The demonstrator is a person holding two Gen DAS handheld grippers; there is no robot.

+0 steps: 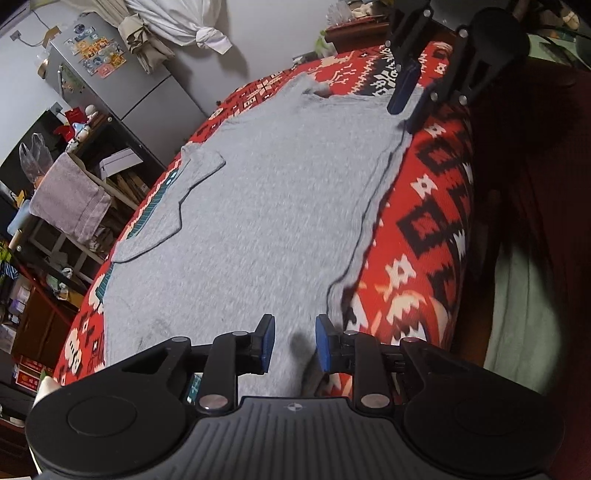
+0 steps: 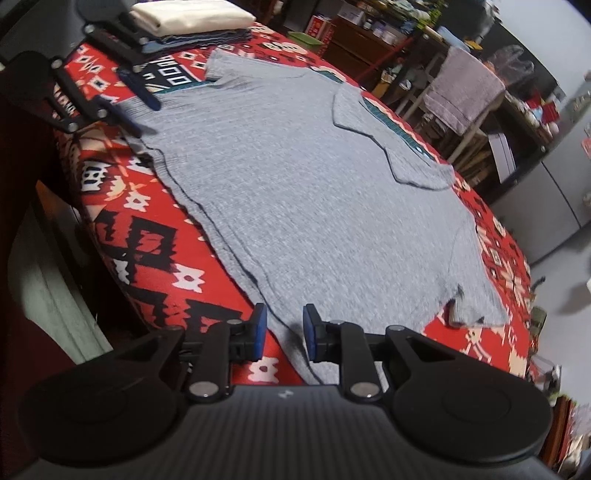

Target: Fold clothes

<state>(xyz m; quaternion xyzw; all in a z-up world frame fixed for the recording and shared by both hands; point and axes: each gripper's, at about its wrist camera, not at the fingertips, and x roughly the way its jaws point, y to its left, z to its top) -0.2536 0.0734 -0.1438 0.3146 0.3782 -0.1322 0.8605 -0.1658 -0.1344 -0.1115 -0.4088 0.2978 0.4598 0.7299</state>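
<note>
A grey t-shirt [image 1: 280, 206] lies spread flat on a table under a red patterned cloth [image 1: 428, 206]. One sleeve [image 1: 192, 181] is folded inward onto the body at the far side. My left gripper [image 1: 294, 343] stands open low over one end of the shirt's near edge, cloth beneath the gap. My right gripper [image 2: 284, 332] is open too, over the other end of that edge [image 2: 229, 236]. Each view shows the other gripper across the shirt: the right gripper [image 1: 402, 118] and the left gripper [image 2: 149, 120]. A second sleeve [image 2: 474, 306] lies out flat.
A stack of folded clothes [image 2: 192, 20] rests at the table's far corner. Beyond the table stand a rack with a draped towel [image 1: 70, 201], cluttered shelves [image 2: 388, 33] and a grey fridge [image 1: 122, 77]. Dark red fabric [image 1: 535, 184] hangs by the near table edge.
</note>
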